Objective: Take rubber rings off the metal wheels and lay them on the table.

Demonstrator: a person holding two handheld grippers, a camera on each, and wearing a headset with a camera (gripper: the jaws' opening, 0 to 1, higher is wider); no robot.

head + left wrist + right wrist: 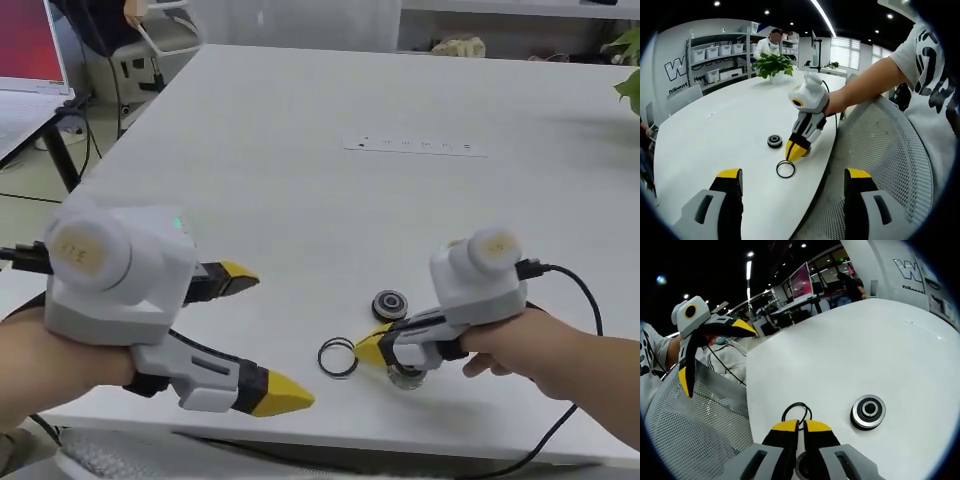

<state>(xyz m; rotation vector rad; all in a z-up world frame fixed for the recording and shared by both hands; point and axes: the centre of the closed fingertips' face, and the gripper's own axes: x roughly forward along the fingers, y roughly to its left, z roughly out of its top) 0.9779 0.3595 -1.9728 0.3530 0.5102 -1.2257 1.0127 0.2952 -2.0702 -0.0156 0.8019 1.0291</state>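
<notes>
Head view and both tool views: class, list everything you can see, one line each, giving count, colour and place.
table: one, white, spans the scene.
rubber ring: one, black, flat near the table's front edge.
metal wheels: two, silver-black; one just beyond the ring, one right of it, partly hidden.
socket strip: one, white, mid-table.
plant: one, green, far right corner.
left tool: one, yellow-tipped, open, above the front edge.
right tool: one, yellow-tipped, shut, over the hidden wheel.

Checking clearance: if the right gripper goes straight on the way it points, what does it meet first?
Likely the ring, flat on the table just ahead of the right gripper. The wheel lies off to one side of that line.
</notes>
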